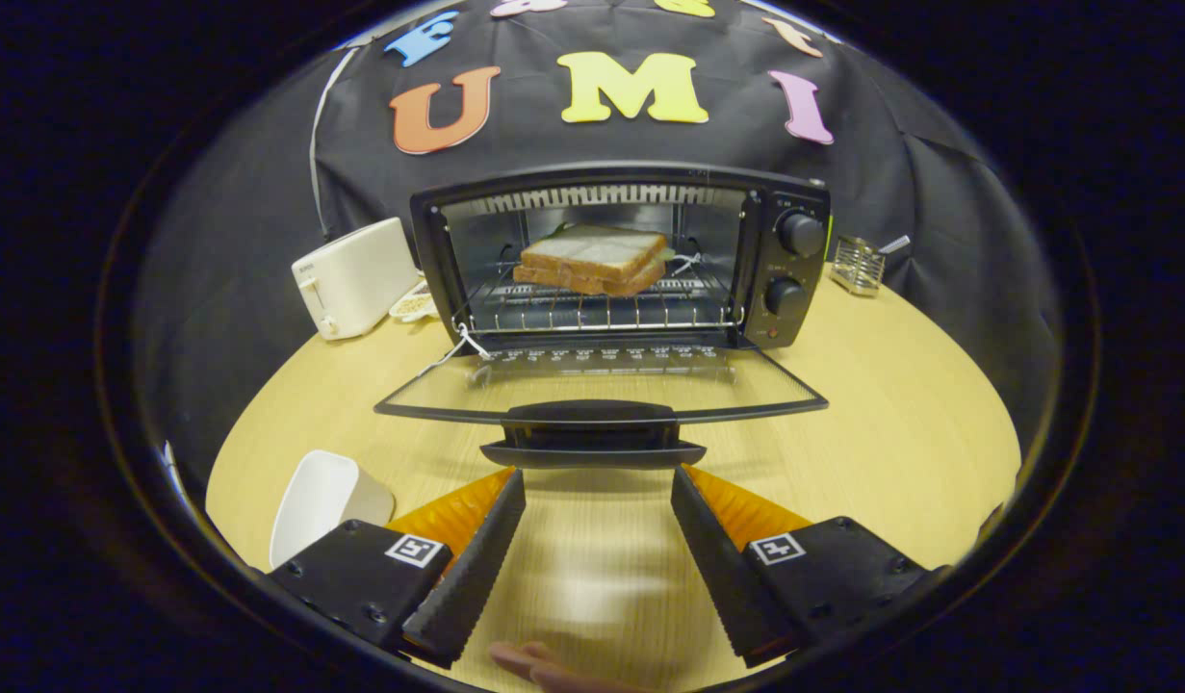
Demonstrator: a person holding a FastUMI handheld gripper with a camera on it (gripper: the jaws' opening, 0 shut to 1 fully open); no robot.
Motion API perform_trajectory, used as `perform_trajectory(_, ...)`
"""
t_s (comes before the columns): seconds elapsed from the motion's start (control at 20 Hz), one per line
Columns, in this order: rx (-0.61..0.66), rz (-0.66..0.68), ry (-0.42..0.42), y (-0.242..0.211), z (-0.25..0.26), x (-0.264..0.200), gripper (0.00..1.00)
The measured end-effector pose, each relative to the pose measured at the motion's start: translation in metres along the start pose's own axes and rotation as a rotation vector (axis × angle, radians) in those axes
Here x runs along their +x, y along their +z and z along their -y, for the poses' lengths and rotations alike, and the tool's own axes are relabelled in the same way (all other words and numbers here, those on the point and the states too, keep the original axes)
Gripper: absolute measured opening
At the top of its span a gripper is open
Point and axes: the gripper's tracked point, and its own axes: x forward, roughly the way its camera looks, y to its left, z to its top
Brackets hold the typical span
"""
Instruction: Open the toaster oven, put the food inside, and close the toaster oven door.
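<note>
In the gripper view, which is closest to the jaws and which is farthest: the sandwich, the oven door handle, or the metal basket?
Gripper open.
1. Oven door handle, just ahead of the jaws.
2. Sandwich, on the rack inside the toaster oven.
3. Metal basket, beyond the oven, by the wall.

Tongs (598, 481): serrated fingers, square-marker tags, screwed housings.

Gripper (598, 481) spread wide, empty, just short of the oven (619, 255) door handle (592, 433) (door down); sandwich (594, 260) on rack inside.
</note>
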Motion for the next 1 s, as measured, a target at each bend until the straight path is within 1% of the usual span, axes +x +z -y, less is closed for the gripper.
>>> perform_trajectory(0.3, -0.003, 0.046, 0.003, 0.014, -0.002, -0.009, 1.0)
perform_trajectory(0.5, -0.025, 0.136, 0.016, 0.041, -0.002, -0.014, 1.0)
perform_trajectory(0.7, -0.029, 0.2, 0.003, 0.075, -0.005, -0.016, 1.0)
perform_trajectory(0.9, 0.033, 0.221, 0.079, 0.111, -0.023, -0.025, 1.0)
perform_trajectory(1.0, 0.03, 0.251, 0.081, 0.124, -0.023, -0.041, 1.0)
